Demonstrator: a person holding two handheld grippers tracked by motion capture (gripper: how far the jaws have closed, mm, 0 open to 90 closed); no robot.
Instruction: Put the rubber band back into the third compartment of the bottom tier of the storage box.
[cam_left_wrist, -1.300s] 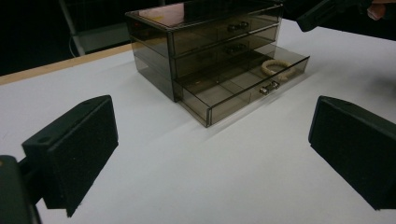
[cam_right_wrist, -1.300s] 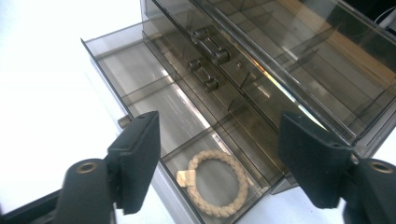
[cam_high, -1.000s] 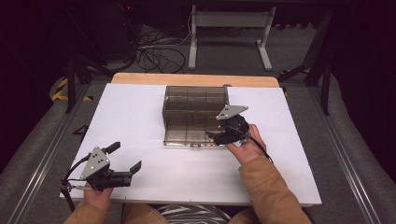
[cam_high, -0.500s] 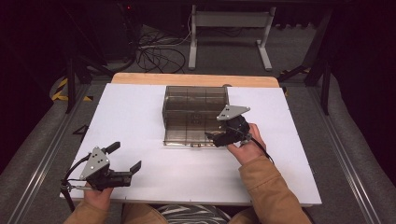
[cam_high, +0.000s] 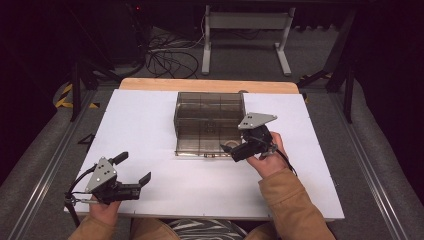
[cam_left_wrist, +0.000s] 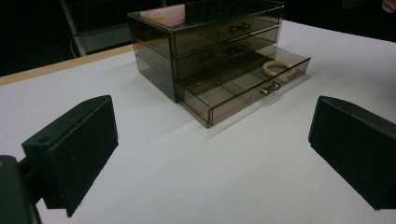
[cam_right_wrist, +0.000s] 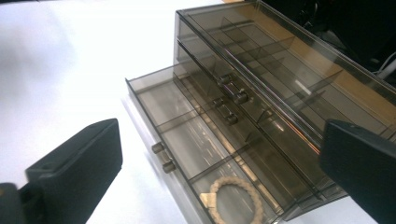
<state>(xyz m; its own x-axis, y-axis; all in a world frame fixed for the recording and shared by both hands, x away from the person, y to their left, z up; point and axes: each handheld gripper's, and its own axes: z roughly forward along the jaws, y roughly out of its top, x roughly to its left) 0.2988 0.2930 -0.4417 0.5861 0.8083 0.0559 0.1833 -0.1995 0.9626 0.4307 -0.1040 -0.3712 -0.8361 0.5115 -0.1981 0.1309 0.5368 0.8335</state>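
Since a second ago the right gripper (cam_high: 234, 150) has just been opening its jaws; now they gape wide and empty above the bracelet (cam_right_wrist: 234, 194), which lies in the organizer's (cam_high: 209, 112) pulled-out bottom drawer (cam_right_wrist: 187, 140). The left gripper (cam_high: 131, 172) rests spread and empty, well apart.

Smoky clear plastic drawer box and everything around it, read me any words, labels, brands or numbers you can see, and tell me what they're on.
No readable text anywhere.
Smoky clear plastic drawer box: no label, brand or number on its fronts or top.
Beige beaded bracelet in the open bottom drawer: no writing.
White table top: blank.
Yellow and black striped tape on the floor: a hazard marking, no letters.
Left gripper and right gripper: no markings legible.
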